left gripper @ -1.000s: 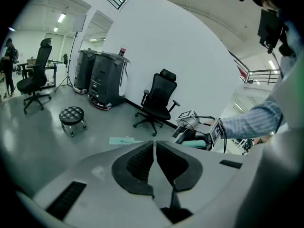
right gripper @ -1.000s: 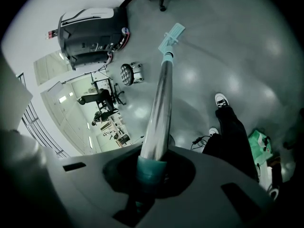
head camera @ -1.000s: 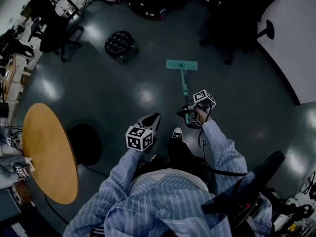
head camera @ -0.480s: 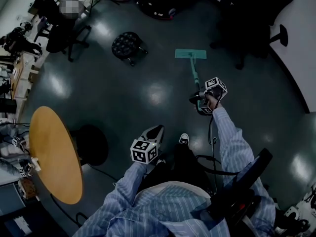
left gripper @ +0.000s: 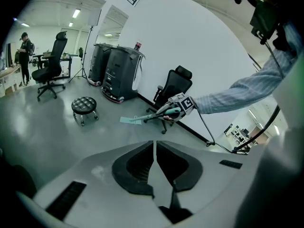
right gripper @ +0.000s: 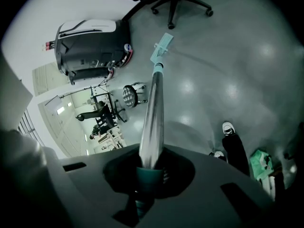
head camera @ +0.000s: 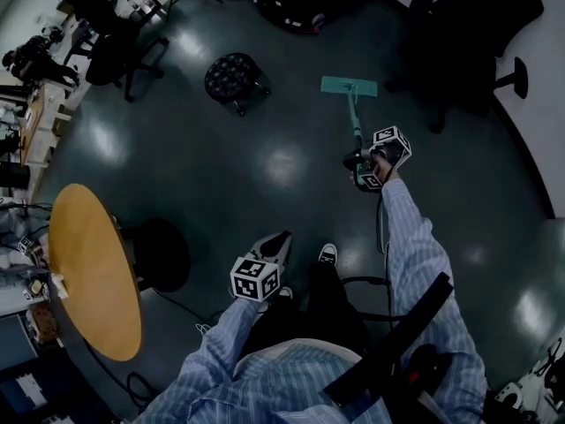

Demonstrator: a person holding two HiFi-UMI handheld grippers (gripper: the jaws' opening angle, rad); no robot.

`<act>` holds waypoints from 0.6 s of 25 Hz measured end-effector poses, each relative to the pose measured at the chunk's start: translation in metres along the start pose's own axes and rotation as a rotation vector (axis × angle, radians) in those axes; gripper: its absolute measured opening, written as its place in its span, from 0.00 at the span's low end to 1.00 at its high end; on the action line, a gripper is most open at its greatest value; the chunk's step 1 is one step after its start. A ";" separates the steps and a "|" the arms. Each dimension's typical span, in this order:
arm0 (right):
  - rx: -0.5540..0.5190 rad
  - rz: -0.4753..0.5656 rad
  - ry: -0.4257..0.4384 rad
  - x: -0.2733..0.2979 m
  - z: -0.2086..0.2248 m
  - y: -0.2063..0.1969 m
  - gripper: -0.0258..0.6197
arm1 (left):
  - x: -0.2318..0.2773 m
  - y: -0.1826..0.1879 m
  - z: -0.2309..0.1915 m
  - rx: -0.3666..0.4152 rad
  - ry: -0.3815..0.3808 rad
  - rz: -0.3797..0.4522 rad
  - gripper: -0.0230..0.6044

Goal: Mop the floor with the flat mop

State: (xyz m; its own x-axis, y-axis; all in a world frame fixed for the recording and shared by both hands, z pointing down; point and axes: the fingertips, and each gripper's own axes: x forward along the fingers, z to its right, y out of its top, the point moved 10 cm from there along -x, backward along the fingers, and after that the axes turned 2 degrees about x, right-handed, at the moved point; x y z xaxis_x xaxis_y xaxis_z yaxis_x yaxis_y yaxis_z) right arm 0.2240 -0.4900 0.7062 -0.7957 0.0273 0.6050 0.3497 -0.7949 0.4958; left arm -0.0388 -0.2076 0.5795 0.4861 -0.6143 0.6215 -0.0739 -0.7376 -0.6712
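Note:
The flat mop has a teal head [head camera: 349, 86] lying flat on the dark grey floor [head camera: 247, 175], with a thin pole [head camera: 355, 120] running back toward me. My right gripper [head camera: 364, 159] is shut on the mop's teal handle end [right gripper: 148, 178]; in the right gripper view the silver pole [right gripper: 153, 118] runs out to the teal head [right gripper: 162, 47]. My left gripper [head camera: 273, 238] hangs low near my shoes, its jaws shut with nothing between them [left gripper: 155, 163]. The left gripper view also shows the mop head [left gripper: 131, 120] in the distance.
A round black stool [head camera: 233, 79] stands left of the mop head. Black office chairs [head camera: 459, 34] sit to the right of it and another [head camera: 115, 47] at far left. A round wooden table [head camera: 88, 272] stands at my left. A white wall [head camera: 538, 113] bounds the right side.
The mop head has slid farther from me across the floor as my right arm stretched forward. My left gripper has dropped back toward my body.

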 end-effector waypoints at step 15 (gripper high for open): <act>0.025 0.018 -0.017 0.004 0.056 -0.090 0.09 | -0.048 -0.018 -0.022 -0.037 0.023 0.063 0.07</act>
State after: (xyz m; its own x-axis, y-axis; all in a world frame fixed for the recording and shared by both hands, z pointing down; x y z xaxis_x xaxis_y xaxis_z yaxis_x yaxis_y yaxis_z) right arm 0.2165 -0.3843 0.6987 -0.7808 0.0236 0.6243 0.3761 -0.7801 0.4999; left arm -0.0800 -0.1710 0.5705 0.4598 -0.6658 0.5876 -0.1364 -0.7068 -0.6941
